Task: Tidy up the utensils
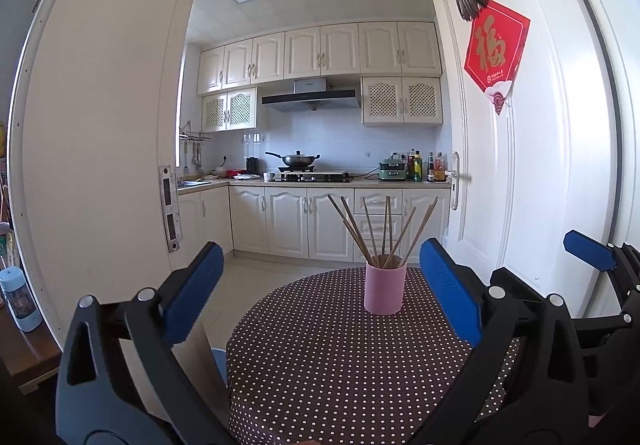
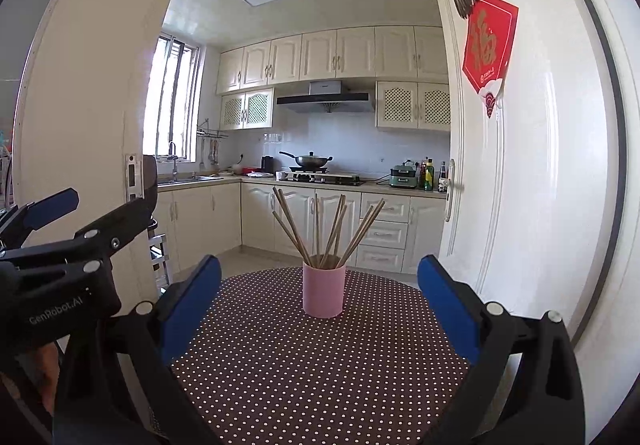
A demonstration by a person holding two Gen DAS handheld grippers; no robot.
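Plainly, pose of left gripper [image 1: 320, 285]: held level over the near edge of the table [image 1: 320, 365], blue fingers [image 1: 196, 285] spread wide, nothing between them.
Pose of right gripper [image 2: 320, 301]: also level and pointing forward, its blue fingers [image 2: 448, 309] wide apart and empty.
Cup: the pink cup [image 1: 385, 288] stands upright on the dotted tablecloth, ahead of both tools; seen from the left gripper it sits toward the right finger, from the right gripper near the middle of the gap [image 2: 324, 291].
Chopsticks: a bundle of chopsticks [image 1: 376, 229] stands in the cup, fanned outward at the top [image 2: 328, 229].
Only in left view: the right gripper's blue fingertip [image 1: 590, 250] at the far right edge, a pale blue bottle [image 1: 20, 303] on a wooden shelf to the left.
Only in right view: the left gripper's black body [image 2: 60, 265] with white lettering at the left, and a window [image 2: 172, 101] above the sink.
Shared background: kitchen cabinets, a wok [image 2: 308, 161] on the stove, a red paper [image 1: 496, 49] on the open door.
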